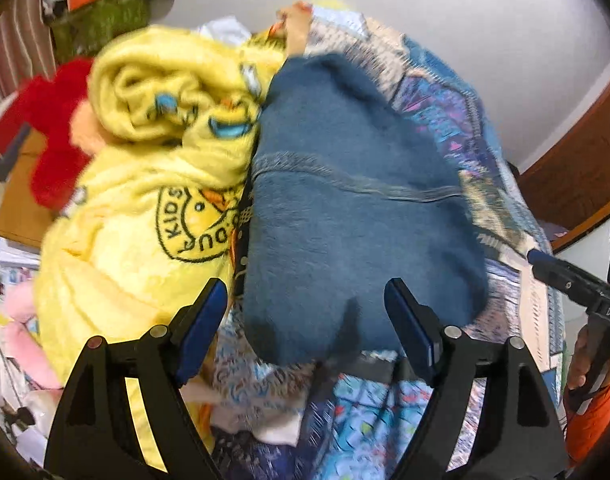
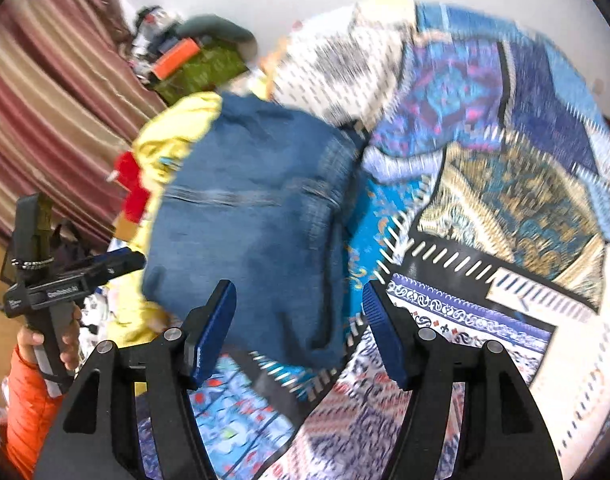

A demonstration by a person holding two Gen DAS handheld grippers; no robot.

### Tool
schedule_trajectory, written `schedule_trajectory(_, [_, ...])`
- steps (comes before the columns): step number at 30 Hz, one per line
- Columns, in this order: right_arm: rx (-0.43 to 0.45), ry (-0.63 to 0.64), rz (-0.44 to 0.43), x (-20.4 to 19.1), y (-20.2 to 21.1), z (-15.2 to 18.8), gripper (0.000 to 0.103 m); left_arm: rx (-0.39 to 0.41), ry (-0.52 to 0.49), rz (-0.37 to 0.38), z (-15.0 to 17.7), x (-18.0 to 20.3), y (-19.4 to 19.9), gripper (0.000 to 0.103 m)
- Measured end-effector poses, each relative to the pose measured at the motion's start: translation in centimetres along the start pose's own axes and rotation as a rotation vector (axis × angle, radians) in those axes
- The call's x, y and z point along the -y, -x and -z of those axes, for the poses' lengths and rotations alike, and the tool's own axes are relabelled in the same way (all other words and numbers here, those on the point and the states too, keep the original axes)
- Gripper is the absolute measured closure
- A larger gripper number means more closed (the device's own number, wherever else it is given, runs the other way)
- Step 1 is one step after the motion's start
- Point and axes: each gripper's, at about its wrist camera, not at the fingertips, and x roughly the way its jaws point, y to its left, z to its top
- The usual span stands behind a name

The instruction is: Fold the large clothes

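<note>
Reading "KIDS" on yellow blanket (image 1: pixel 145 184); folded jeans (image 1: pixel 345 220) beside it.

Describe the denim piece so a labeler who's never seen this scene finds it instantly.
Start at the patchwork quilt with blue, purple and gold panels. On it lies a folded blue denim garment, right beside the fluffy yellow robe with the black "KIDS" badge. It is the only plain, stitched-seam blue fabric; both open grippers face it.
</note>
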Motion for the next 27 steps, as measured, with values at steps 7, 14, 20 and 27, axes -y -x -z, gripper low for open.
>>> schedule_trajectory(7, [0.225,0.122,-0.004,-4.9,10.2,0.9,0.041,0.278,-0.167,-0.090,1.6,6.2,11.3,0.023])
schedule_trajectory(14, [0.498,0.243,-0.019,-10.4,19.9,4.2,0.041,0.598,-0.238,-0.087,6.1,11.8,22.2,0.023])
schedule_trajectory(20, [0.663,0.320,-0.028,-14.0,24.3,8.4,0.041,0.795,-0.229,-0.076,11.6,14.1,27.4,0.023])
schedule_trajectory(27, [0.745,0.316,0.022,-15.3,24.6,12.4,0.040,0.880,-0.168,-0.056,16.0,14.7,28.4,0.023])
